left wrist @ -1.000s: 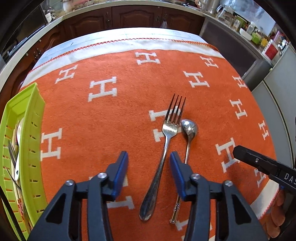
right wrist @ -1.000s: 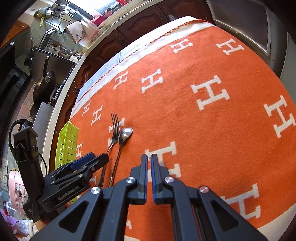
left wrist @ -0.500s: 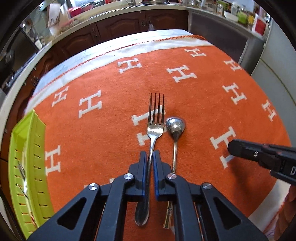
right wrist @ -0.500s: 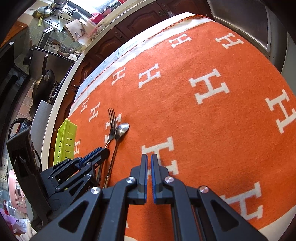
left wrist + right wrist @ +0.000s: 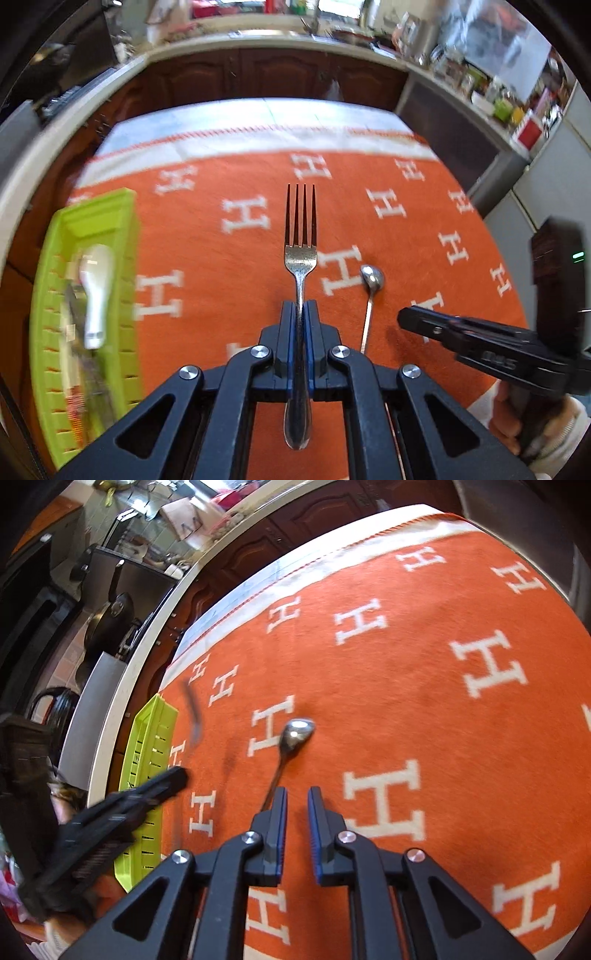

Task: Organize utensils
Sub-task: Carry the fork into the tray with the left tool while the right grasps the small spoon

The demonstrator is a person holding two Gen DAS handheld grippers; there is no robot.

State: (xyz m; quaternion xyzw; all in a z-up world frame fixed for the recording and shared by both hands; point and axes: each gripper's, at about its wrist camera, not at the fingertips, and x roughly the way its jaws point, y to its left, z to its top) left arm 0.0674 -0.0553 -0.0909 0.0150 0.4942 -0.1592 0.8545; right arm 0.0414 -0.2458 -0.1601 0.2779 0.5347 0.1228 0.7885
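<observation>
Change since a second ago: the left gripper (image 5: pixel 302 314) went from straddling the silver metal fork (image 5: pixel 301 254) with jaws wide to clamped on its handle, and the fork is now up off the orange H-patterned blanket (image 5: pixel 229 295). The right wrist view confirms it: fork shows as a blurred streak (image 5: pixel 194 716) in the air by the lime-green slotted plastic tray (image 5: pixel 147 768). So the pick is done; the carry to the tray is the likely next step.

Left jaws: closed, pads pinching the fork handle mid-length, tines pointing forward, handle end sticking out behind the pads.

Tray sits at the blanket's left edge and already holds a white ceramic spoon (image 5: pixel 96 291) plus other blurred cutlery.

The right gripper (image 5: pixel 296 801) has just been opening: a narrow gap, nothing between the pads. It hovers beside the handle of the small silver metal spoon (image 5: pixel 291 742), which lies flat on the blanket. Probably the next pick.
</observation>
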